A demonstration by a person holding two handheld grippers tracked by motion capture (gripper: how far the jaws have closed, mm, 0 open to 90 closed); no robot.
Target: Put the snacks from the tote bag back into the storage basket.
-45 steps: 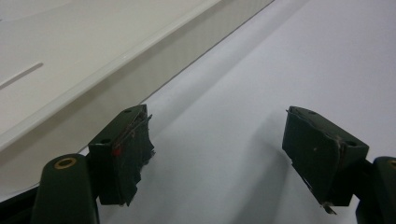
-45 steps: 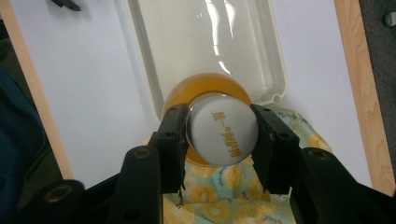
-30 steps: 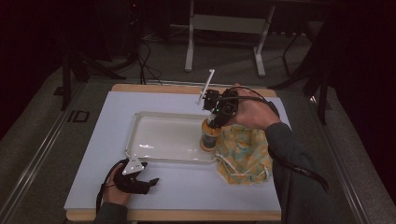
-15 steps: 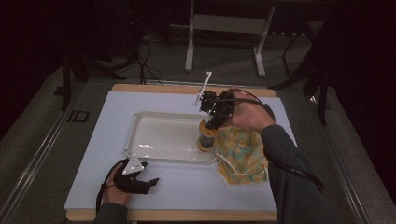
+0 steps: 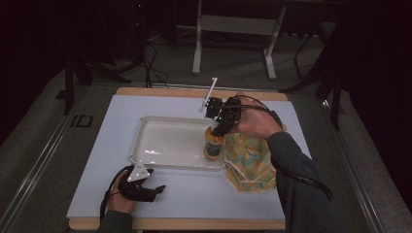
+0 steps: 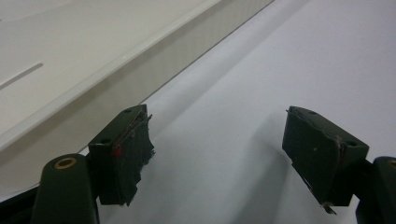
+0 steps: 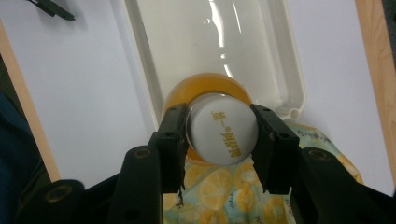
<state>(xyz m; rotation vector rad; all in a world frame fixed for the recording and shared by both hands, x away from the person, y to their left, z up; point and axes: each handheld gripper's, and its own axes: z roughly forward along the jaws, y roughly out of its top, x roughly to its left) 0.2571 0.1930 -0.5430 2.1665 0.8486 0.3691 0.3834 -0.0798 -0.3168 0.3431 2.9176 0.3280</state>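
The bottle (image 5: 213,144) stands upright, white cap up, clamped by the right gripper (image 5: 219,127).

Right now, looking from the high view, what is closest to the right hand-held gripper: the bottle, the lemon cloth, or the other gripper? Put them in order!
From the right hand-held gripper:
1. Orange bottle, clamped by its white cap, at the tray's right end.
2. Lemon cloth, just right of the tray.
3. Left hand-held gripper, far off at the table's near-left, jaws open.

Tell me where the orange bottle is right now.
In the high view the orange bottle stands upright at the right end of the white tray, beside the lemon-print cloth, with the right gripper closed on its white cap.
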